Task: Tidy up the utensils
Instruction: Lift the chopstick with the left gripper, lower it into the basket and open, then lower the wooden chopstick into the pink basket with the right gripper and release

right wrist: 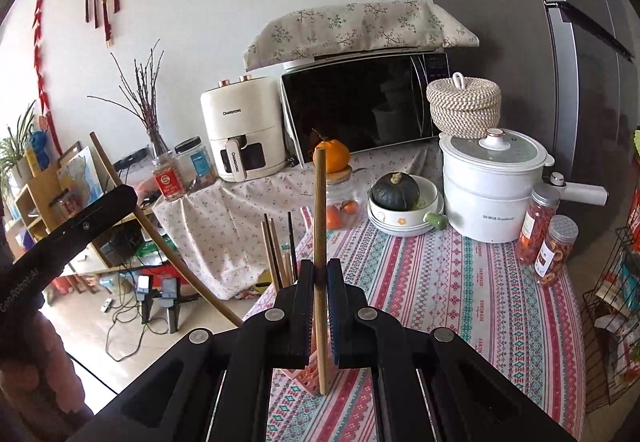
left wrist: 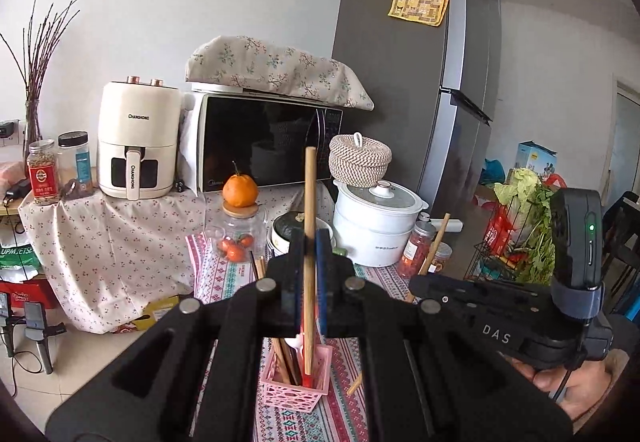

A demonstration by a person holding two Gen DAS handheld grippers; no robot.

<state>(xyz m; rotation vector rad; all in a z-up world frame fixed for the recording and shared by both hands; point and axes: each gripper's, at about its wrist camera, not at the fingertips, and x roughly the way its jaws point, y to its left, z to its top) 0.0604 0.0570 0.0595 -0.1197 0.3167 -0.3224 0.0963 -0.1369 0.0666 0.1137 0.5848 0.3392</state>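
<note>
- Left gripper point(left wrist: 309, 242): jaws closed tight on a wooden chopstick point(left wrist: 309, 226), held upright, its lower end down in the pink basket point(left wrist: 298, 392).
- Right gripper point(right wrist: 320, 274): clamped on a second chopstick point(right wrist: 320, 218), also upright, tip near the basket's edge point(right wrist: 306, 378).
- Basket sits on the striped tablecloth point(right wrist: 460, 282), already holding other utensils.

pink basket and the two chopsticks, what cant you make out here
- Left wrist view: the left tool covers the pink basket's far rim, so the count of utensils inside is unclear.
- Left wrist view: whether the left chopstick's lower end touches the basket bottom is hidden among the utensils.
- Right wrist view: the right tool hides most of the basket; only a corner shows, so the right chopstick's tip position relative to it is uncertain.
</note>
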